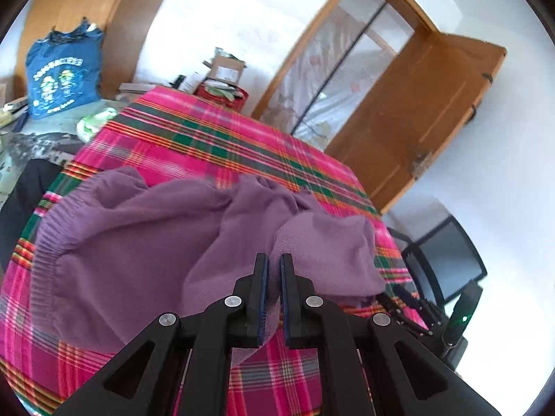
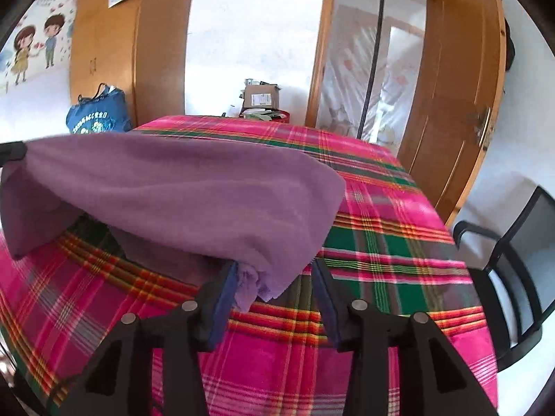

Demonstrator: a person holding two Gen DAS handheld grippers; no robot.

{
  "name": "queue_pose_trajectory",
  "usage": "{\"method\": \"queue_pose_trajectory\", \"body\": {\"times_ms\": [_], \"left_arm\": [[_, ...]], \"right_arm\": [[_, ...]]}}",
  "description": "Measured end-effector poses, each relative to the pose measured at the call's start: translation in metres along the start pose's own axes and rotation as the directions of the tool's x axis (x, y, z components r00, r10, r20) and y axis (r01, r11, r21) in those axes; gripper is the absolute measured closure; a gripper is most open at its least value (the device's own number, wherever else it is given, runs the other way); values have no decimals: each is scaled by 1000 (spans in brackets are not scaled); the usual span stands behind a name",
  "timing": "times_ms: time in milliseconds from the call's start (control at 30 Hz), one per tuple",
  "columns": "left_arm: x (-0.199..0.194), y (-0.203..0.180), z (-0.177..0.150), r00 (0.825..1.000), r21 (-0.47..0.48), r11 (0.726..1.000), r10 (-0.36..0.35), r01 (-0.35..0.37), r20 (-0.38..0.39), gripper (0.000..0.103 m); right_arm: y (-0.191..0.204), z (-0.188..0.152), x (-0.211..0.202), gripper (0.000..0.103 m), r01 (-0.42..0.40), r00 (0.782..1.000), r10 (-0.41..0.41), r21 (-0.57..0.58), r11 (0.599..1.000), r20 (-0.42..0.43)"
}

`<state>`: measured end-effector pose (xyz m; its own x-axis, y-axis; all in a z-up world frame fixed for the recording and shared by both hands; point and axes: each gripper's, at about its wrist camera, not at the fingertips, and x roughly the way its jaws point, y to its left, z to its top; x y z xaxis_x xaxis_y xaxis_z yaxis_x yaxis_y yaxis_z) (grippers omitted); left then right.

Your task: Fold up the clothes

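A purple fleece garment (image 1: pixel 138 242) lies bunched on a pink plaid tablecloth (image 1: pixel 208 138). My left gripper (image 1: pixel 274 260) is shut on a fold of the garment, and the cloth fills the narrow gap between its blue pads. In the right wrist view the same garment (image 2: pixel 194 190) is held up off the table from the far left and sags toward me. A corner of it hangs between the spread fingers of my right gripper (image 2: pixel 274 265), against the left pad (image 2: pixel 227 287). That gripper is open and grips nothing.
A blue bag (image 1: pixel 64 69) and clutter sit at the table's far left, with a cardboard box (image 2: pixel 261 98) at the far end. A black chair (image 2: pixel 513 263) stands to the right of the table. Behind it is an open wooden door (image 2: pixel 461 86).
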<state>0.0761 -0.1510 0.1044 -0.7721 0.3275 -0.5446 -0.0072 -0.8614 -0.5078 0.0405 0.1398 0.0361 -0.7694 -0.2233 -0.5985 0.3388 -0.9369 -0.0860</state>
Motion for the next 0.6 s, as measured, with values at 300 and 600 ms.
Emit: {"method": "queue_pose_trajectory", "body": {"times_ms": [300,600], "left_arm": [[-14,16,5,998,-32,999,38,-37,42,100],[41,-18,-29,988,159,987,48,-24,-145,80]], "right_arm": [[18,8,14,58,-38,999,38,-18,999,-5],[25,10,16,58,-1,1000,2,-91,996,14]]}}
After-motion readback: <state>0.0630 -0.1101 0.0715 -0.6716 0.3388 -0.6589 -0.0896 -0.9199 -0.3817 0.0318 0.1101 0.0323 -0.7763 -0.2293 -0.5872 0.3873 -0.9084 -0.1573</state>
